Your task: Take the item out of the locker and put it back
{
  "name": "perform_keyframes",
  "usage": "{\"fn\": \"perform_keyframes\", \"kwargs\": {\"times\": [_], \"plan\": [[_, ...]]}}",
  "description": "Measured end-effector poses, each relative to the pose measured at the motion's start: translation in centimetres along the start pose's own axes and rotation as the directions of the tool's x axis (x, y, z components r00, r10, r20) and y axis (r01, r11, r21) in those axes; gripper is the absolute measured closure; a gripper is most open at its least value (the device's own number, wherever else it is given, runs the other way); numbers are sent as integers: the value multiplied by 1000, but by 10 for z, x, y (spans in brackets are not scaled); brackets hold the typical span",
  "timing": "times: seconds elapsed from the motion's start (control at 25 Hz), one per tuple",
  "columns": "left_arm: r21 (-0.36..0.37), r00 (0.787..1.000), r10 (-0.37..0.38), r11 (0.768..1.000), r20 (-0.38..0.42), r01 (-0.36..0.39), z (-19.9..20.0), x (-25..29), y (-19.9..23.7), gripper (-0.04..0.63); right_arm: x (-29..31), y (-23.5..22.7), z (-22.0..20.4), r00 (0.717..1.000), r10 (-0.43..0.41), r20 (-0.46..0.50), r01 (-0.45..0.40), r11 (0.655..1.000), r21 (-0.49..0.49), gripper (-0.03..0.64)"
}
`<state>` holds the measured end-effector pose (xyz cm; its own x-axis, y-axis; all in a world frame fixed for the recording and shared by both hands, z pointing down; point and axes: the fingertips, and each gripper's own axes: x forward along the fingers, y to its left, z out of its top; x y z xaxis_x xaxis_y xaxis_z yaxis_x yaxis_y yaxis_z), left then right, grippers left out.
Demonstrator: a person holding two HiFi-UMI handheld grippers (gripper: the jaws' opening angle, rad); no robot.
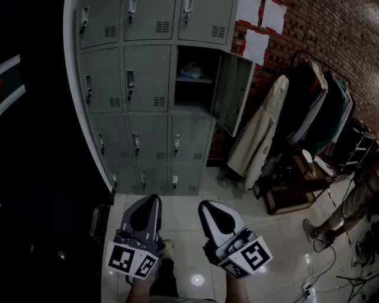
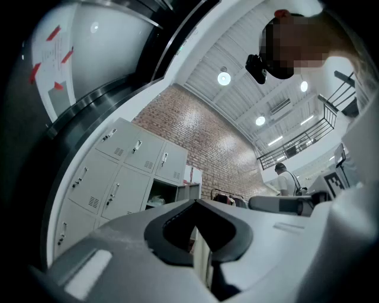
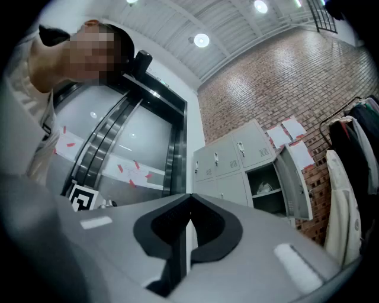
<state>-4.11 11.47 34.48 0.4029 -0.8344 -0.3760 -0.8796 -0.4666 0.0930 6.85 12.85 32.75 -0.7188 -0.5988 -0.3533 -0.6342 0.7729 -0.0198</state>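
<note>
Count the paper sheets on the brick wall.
3. Two sheets sit side by side at the top, left and right; a third hangs below, by the open door. Others may hide behind it.

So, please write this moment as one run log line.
locker door: open | item: on shelf inside | left gripper: shut, empty | right gripper: shut, empty

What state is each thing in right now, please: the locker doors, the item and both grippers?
Locker door: swung open to the right.
Item: resting on the shelf inside.
Other locker doors: shut.
Left gripper: shut, empty.
Right gripper: shut, empty.
</note>
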Motion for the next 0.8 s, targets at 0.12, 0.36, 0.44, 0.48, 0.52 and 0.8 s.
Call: {"fn": "perform_keyframes", "kwargs": {"times": [0.12,0.36,0.44,0.48,0.52,0.8], "plan": [[9,1000,14,1000,16,-14,-2,68,62,592,74,-56,-12,1000,2,-5,-2,1000,14,617],[-5,999,-34,999,37,34,-6,219,180,592,225,-160,-16,1000,-14,16,15,999,-49,617],[-18,998,-51,998,44,52,-9,259,203,592,253,-195,-23,999,-47,16,48,998,-36,617],[-21,997,-58,998,41,59,-12,275,210,592,263,-211,-28,998,-64,11,64,998,-17,617],[-22,997,-65,998,38,65,-14,290,215,592,271,-226,-32,997,-77,4,77,997,0,617],[-36,997,-69,997,32,70,-31,352,248,592,324,-295,-46,994,-107,-18,107,994,6,617]]}}
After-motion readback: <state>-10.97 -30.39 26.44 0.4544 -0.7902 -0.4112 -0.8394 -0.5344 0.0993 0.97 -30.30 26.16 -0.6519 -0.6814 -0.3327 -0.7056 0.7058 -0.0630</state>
